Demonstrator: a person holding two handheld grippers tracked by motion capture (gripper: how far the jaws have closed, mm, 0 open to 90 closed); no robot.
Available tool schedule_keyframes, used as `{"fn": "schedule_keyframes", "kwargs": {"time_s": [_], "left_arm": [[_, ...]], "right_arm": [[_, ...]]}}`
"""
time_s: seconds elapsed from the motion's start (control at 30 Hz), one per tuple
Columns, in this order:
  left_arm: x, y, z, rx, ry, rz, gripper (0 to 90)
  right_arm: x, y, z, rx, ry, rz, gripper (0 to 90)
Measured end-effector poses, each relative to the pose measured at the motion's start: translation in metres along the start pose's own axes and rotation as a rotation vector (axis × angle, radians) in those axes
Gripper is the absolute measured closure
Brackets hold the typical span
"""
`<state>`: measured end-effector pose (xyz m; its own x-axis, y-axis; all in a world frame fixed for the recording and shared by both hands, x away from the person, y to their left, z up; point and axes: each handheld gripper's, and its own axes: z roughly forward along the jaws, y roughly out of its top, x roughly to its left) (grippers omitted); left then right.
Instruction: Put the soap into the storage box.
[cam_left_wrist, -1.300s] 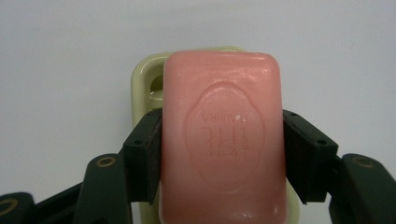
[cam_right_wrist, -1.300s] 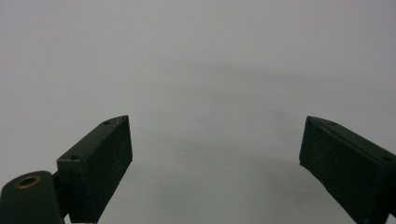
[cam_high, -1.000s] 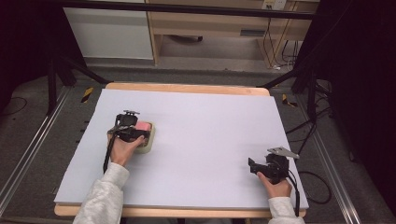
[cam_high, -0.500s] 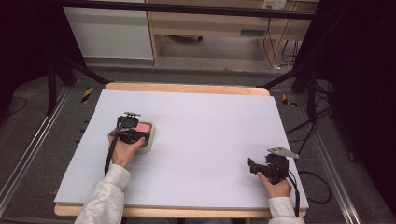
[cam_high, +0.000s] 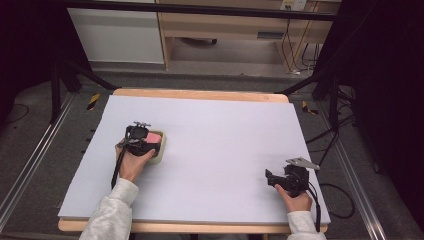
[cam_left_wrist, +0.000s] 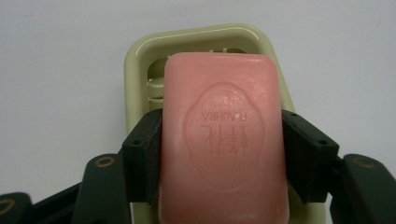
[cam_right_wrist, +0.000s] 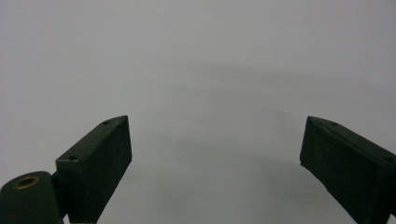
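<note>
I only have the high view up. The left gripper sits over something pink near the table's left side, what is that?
Observer: A pink soap bar, stamped with an oval emblem, clamped on both sides by the left gripper.
Operator: What's beneath it?
Observer: A pale yellow-green soap dish; whether the bar touches it, I can't tell.
Operator: And the right gripper?
Observer: The right gripper has its jaws wide apart, nothing between them.
</note>
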<state>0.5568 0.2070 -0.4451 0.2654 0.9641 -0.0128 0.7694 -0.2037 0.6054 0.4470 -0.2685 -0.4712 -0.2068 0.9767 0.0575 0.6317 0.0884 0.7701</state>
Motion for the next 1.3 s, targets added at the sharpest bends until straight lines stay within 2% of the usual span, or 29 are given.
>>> {"fn": "schedule_keyframes", "kwargs": {"time_s": [0.47,0.5,0.53,0.57,0.8,0.97,1.07,1.13,1.17,1.2,1.3], "left_arm": [[-0.001,0.000,0.000,-0.004,0.007,0.001,36.6],[-0.001,0.000,0.000,-0.008,0.012,0.002,35.0],[-0.002,0.001,-0.002,-0.029,0.020,0.003,29.4],[-0.002,0.004,-0.006,-0.045,-0.002,-0.012,24.7],[-0.001,0.009,-0.015,-0.062,-0.001,-0.006,25.3],[0.001,0.007,-0.024,-0.089,-0.037,0.006,27.7],[0.001,0.002,-0.033,-0.133,-0.062,0.018,28.8],[0.003,-0.006,-0.040,-0.179,-0.106,0.036,29.5],[0.003,-0.006,-0.040,-0.179,-0.106,0.036,29.6],[0.003,-0.009,-0.043,-0.193,-0.126,0.045,29.6],[0.005,-0.021,-0.050,-0.245,-0.139,0.058,29.2]], "right_arm": [[0.000,0.000,0.000,0.001,0.000,-0.001,9.2],[0.000,0.000,0.000,0.000,0.000,-0.001,9.2],[0.000,0.000,0.000,-0.001,0.000,0.001,9.2],[0.000,0.000,0.000,-0.001,0.000,-0.002,9.1],[0.000,0.000,-0.001,-0.002,0.000,-0.002,9.1],[0.001,0.000,-0.001,-0.002,0.001,0.001,9.1],[0.000,0.001,-0.001,-0.009,0.001,0.002,9.1],[0.000,0.001,-0.001,-0.011,0.001,0.003,9.1],[0.000,0.001,-0.001,-0.011,0.002,0.005,9.1],[0.000,0.001,-0.001,-0.011,0.002,0.005,9.1],[0.001,0.001,-0.002,-0.017,0.003,0.009,9.1]]}}
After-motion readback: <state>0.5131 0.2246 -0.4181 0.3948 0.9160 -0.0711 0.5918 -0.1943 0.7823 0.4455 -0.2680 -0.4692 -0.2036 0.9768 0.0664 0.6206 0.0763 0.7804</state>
